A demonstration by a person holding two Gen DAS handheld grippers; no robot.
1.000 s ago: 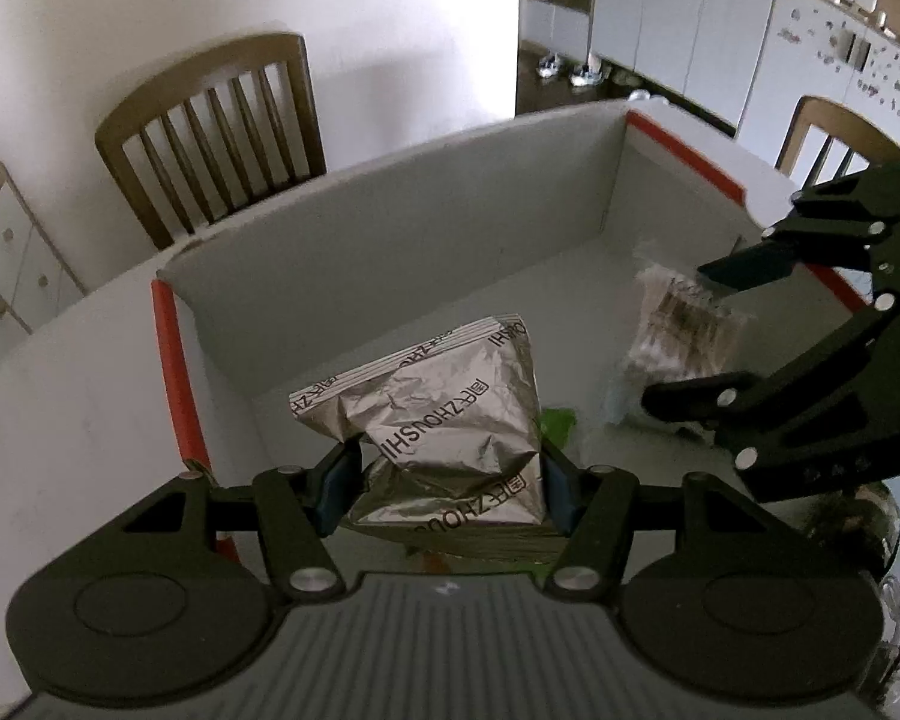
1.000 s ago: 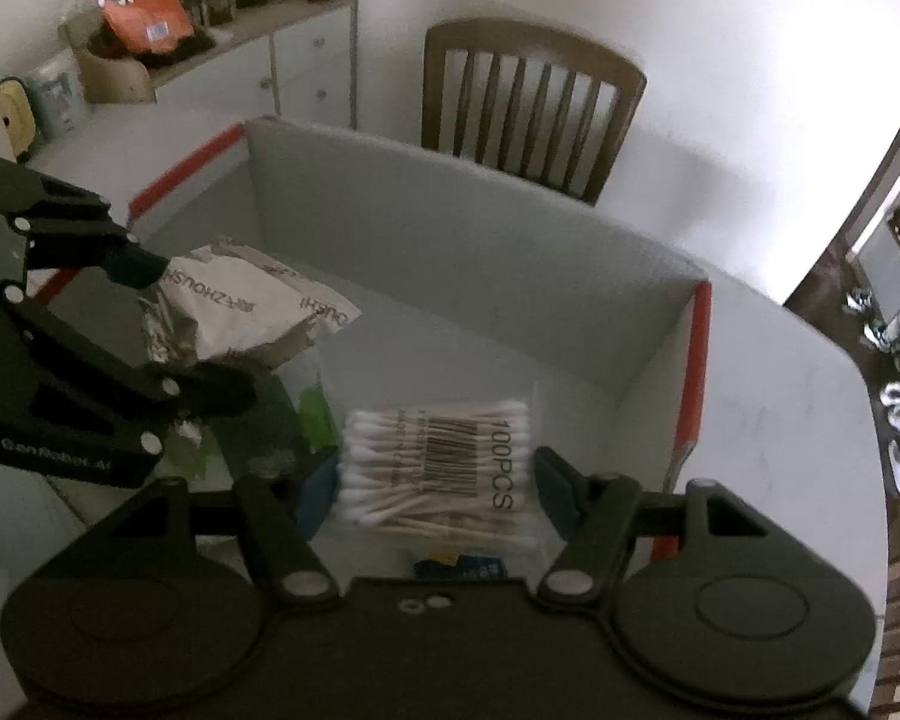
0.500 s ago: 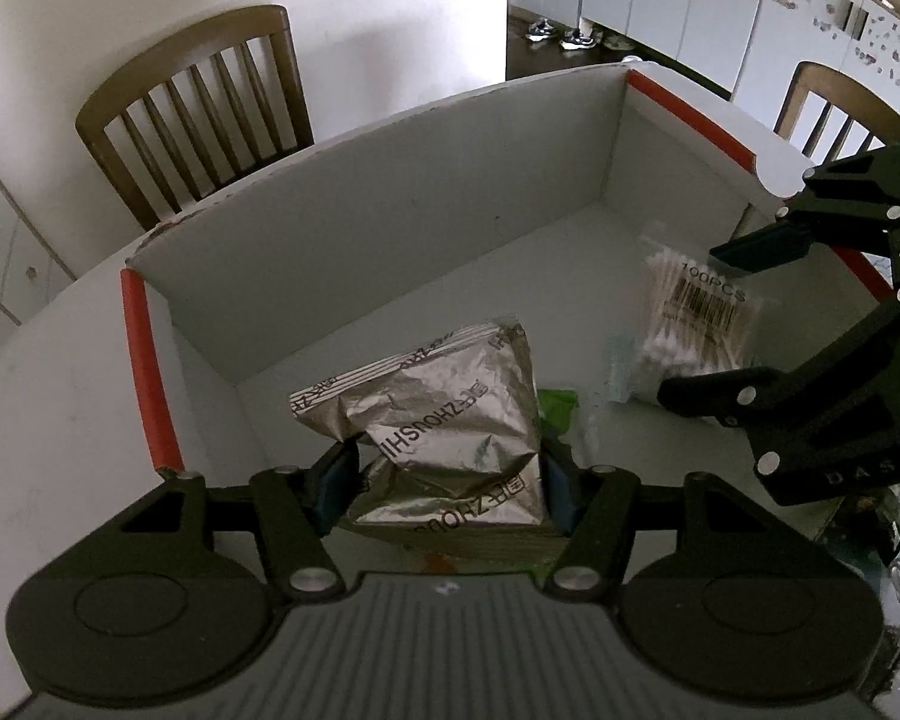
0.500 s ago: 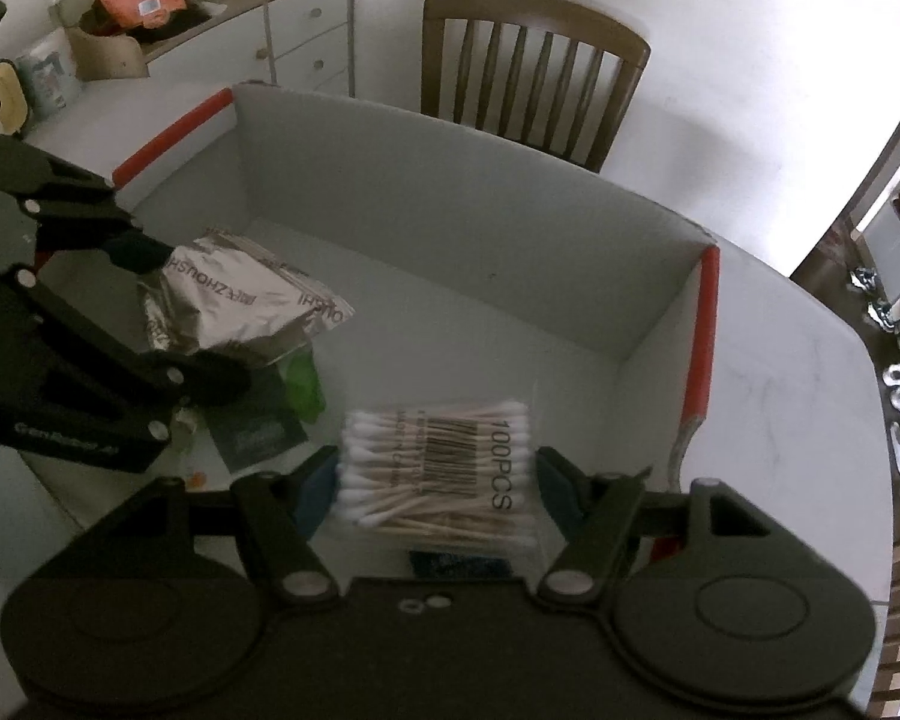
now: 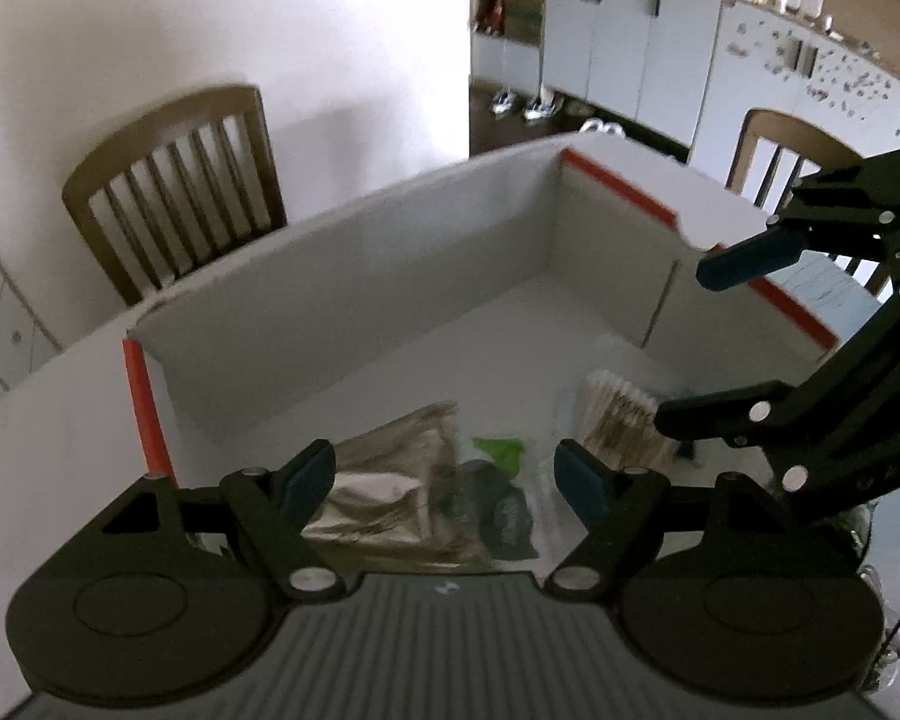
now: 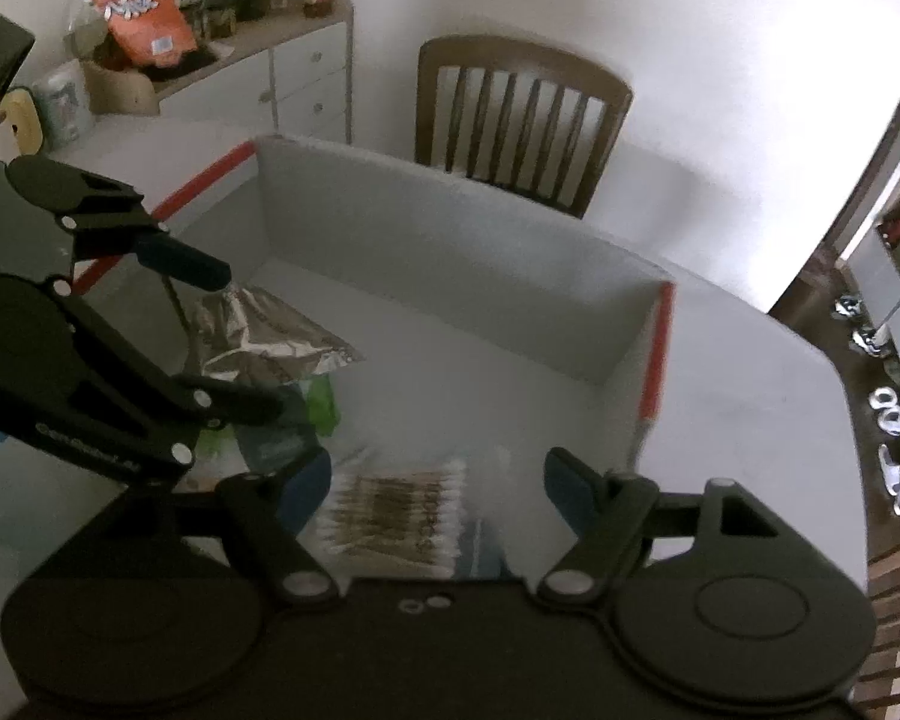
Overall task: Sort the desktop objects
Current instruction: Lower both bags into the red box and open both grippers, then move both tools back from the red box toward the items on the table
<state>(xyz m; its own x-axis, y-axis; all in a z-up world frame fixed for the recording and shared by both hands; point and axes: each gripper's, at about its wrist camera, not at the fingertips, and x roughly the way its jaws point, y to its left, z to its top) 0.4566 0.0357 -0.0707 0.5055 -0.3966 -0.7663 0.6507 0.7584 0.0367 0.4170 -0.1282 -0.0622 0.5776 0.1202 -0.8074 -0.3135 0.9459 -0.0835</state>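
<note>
Inside the grey box [image 5: 354, 276], both grippers' jaws are opening. Below the left gripper [image 5: 444, 477] the silver foil pouch [image 5: 390, 480] lies loose on the box floor, and the cotton-swab pack [image 6: 396, 510] lies free under the right gripper [image 6: 438, 480], beside the pouch.

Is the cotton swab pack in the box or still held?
In the box. The cotton swab pack lies on the box floor; the right claw is opening, pads clear of it.

left gripper [image 5: 444, 477] jaws opening over silver foil packet [image 5: 390, 498] lying in white box [image 5: 342, 300], pads clear of it; cotton swab pack [image 5: 615, 420] beside right gripper [image 5: 699, 348], also spread
</note>
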